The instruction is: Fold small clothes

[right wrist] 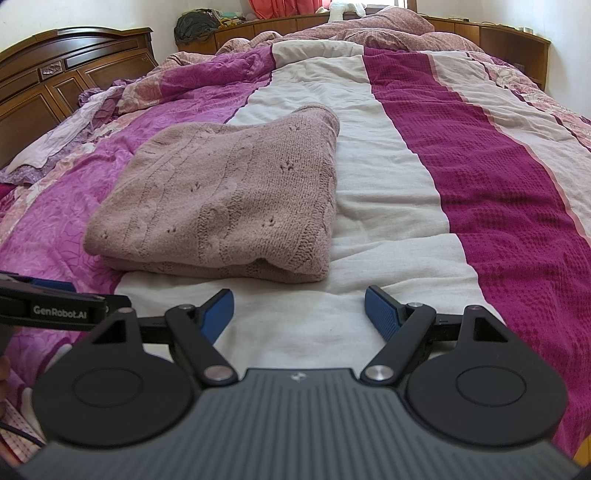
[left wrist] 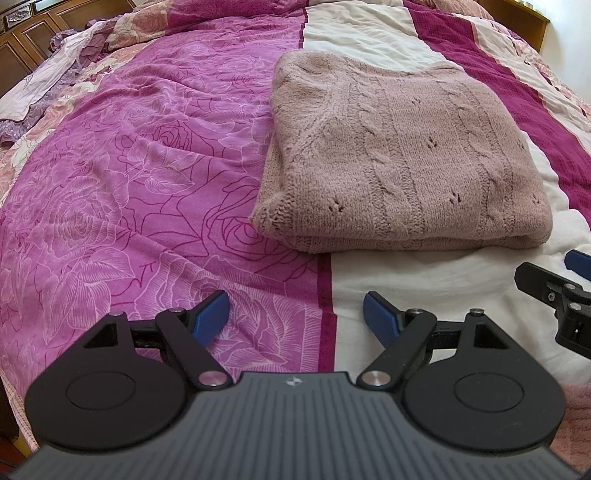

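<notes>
A dusty-pink cable-knit sweater [left wrist: 402,155] lies folded into a thick rectangle on the bed; it also shows in the right wrist view [right wrist: 225,199]. My left gripper [left wrist: 295,314] is open and empty, hovering over the bedspread a little in front of the sweater's near edge. My right gripper [right wrist: 299,310] is open and empty, just in front of the sweater's near right corner. The right gripper's tip shows at the right edge of the left wrist view [left wrist: 554,284]; the left gripper's side shows at the left of the right wrist view [right wrist: 55,306].
The bed is covered by a striped spread: pink rose print [left wrist: 129,184], cream [right wrist: 384,192] and dark magenta [right wrist: 491,184] bands. A rumpled quilt [right wrist: 369,29] lies at the far end. A wooden headboard [right wrist: 55,74] stands at the left.
</notes>
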### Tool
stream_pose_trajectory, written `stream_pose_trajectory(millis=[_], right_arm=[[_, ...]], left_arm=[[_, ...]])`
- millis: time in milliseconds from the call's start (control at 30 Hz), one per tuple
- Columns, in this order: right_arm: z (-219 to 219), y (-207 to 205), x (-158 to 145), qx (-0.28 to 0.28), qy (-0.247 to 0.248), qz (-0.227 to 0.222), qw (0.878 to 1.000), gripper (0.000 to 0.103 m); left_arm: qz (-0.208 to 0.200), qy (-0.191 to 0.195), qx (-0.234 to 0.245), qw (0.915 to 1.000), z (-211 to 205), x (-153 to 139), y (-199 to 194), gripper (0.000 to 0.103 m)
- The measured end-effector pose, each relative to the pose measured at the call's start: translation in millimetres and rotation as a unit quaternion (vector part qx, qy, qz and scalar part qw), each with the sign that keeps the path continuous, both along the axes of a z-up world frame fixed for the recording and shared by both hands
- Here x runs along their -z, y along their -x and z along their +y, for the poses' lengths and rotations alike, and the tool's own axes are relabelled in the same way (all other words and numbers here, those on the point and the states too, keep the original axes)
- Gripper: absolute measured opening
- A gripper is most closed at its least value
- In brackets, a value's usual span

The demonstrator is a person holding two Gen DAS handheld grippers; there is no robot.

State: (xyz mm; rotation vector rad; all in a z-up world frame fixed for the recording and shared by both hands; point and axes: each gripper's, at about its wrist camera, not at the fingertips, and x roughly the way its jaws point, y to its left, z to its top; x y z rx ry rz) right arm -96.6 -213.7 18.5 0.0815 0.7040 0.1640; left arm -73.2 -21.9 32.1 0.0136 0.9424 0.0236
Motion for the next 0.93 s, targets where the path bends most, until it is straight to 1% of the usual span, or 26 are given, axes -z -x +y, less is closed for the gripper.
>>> stream_pose_trajectory(millis=[933], right_arm=[[0.4, 0.1, -0.2, 0.000, 0.001, 0.000, 1.000, 0.079]], left_arm=[[0.002, -0.004, 0.002, 1.0000, -1.8, -1.1, -0.4, 0.085]])
